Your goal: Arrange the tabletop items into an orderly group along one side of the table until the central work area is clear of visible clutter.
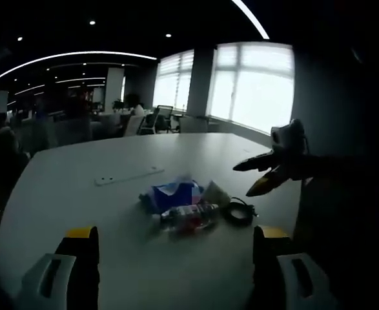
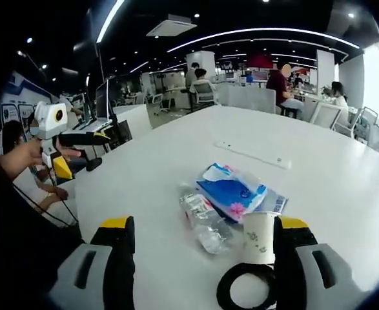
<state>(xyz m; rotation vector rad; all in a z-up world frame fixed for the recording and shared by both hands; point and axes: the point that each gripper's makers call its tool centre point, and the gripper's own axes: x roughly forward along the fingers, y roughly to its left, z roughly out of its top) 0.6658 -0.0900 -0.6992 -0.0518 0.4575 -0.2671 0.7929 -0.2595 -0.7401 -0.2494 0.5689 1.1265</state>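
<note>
A small cluster lies near the table's edge. It holds a blue tissue pack, a clear plastic bottle lying on its side, a paper cup and a black coiled cable. My left gripper hovers short of the cluster, open and holding nothing. My right gripper stands open over the bottle and cup, also holding nothing. Each gripper shows from the other side: the right gripper and the left gripper, both with jaws apart.
A long white strip lies flat further in on the white table. Office desks, chairs and seated people stand beyond the table. A hand holds the left gripper off the table's edge.
</note>
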